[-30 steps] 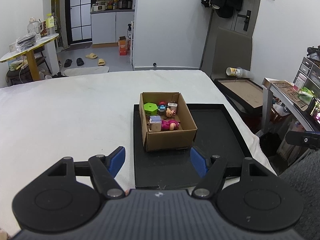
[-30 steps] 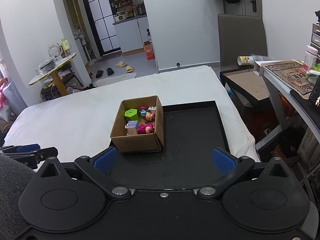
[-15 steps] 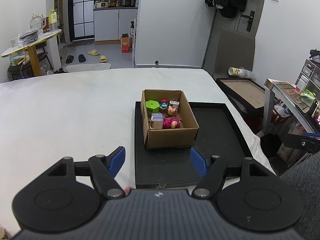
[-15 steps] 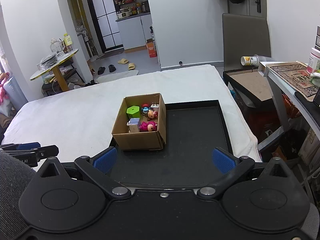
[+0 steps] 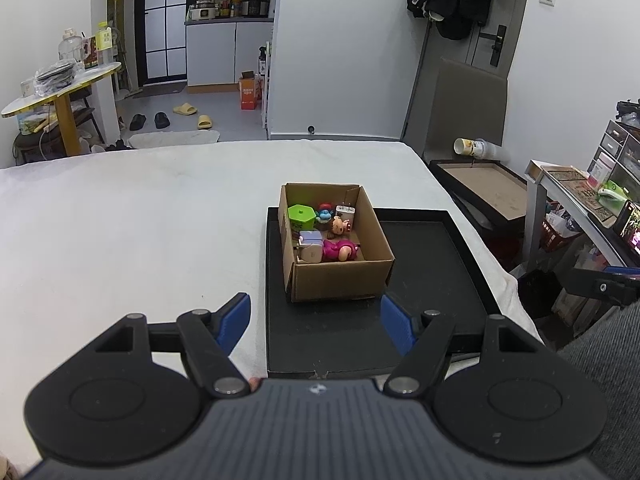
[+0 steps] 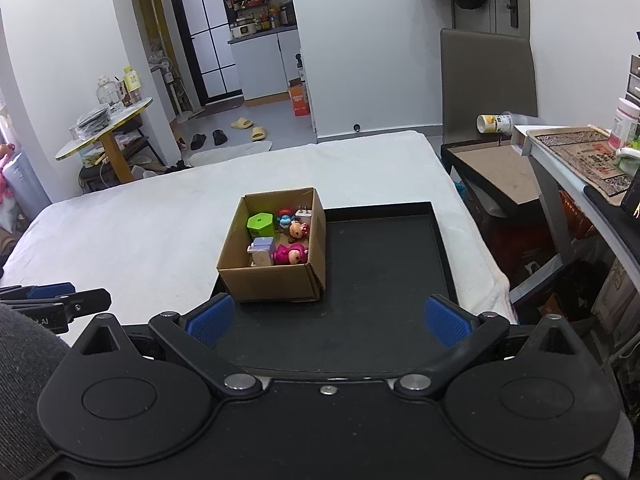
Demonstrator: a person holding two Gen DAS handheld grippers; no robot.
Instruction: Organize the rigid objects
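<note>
A brown cardboard box stands on the left part of a black tray on a white-covered table. Inside lie a green hexagonal container, a white plug, a blue figure, a small pig figure, a pink figure and a pale purple-topped block. My left gripper is open and empty, short of the box. My right gripper is open wide over the tray's near part, holding nothing.
The white table stretches left of the tray. A low dark side table with a tipped cup stands to the right. A cluttered shelf lies at far right. A grey sleeve shows at the left of the right wrist view.
Both views have shifted slightly, with the box sitting a little higher in frame than a second ago. Both grippers stay open and the box contents are unchanged.
</note>
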